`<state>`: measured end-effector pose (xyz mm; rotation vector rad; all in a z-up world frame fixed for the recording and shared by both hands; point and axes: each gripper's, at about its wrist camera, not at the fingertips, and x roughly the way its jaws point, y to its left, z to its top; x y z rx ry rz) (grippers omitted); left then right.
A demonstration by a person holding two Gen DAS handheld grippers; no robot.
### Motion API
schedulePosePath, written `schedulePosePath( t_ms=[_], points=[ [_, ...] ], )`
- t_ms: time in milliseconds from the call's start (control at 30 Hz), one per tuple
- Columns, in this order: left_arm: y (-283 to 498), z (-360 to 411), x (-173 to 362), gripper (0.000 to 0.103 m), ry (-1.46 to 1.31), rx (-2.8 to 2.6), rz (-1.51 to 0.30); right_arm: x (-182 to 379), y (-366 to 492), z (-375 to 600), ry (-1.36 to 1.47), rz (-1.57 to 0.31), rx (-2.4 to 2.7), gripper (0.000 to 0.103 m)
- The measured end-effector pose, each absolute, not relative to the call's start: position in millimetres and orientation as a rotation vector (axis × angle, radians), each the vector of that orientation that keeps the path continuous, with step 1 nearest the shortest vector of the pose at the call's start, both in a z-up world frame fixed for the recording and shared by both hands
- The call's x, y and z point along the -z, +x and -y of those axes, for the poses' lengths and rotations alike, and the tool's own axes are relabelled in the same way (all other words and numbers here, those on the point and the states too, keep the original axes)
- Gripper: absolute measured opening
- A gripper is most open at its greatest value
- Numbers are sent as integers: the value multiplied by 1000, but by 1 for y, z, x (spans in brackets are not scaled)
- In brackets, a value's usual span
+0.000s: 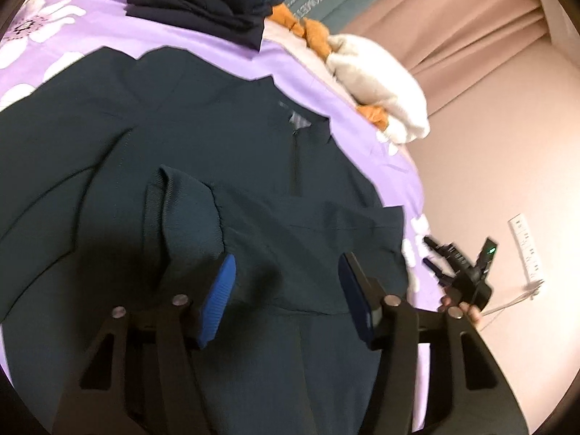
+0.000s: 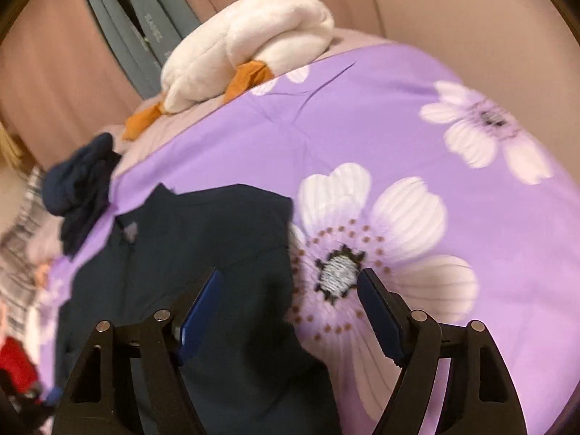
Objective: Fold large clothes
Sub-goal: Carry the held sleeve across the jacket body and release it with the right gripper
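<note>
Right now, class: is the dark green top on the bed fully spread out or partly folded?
Partly folded. One sleeve lies doubled back across the front of the dark green top, its ribbed cuff beside the zip, on the purple bedcover.

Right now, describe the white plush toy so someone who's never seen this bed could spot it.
Start at the purple flowered bedspread. At its far edge, against the pink curtain, lies the white plush toy. Unlike the dark folded clothes nearby, it is fluffy white with orange parts.

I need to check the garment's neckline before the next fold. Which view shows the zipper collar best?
The left wrist view: the dark green garment's zipper collar lies near the centre, label and zip visible. The right wrist view shows it only at the left side, small and blurred.
</note>
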<state>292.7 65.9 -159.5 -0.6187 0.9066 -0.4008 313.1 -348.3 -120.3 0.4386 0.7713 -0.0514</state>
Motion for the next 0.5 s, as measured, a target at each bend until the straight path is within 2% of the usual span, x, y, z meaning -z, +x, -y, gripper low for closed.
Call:
schedulePosePath(
  t_ms=[267,300,333,367,400,500],
  points=[
    [315,-62,190,53,-510,332,-988,162,382,338,503,-914,-35,79],
    [314,-62,191,52,-496,328,-992,165,385,337,520,-915,-50,69],
    [315,-62,191,52,-469,322,-990,165,386,333,501,-905,-74,54],
    [315,-61,190,53,-450,316,-987,162,383,330,462,-895,-65,16],
    [316,-60,189,54,-421,309,-982,159,382,325,414,-874,-59,8],
    [323,-55,191,54,-379,311,-973,158,370,338,446,-786,-79,6]
  ],
)
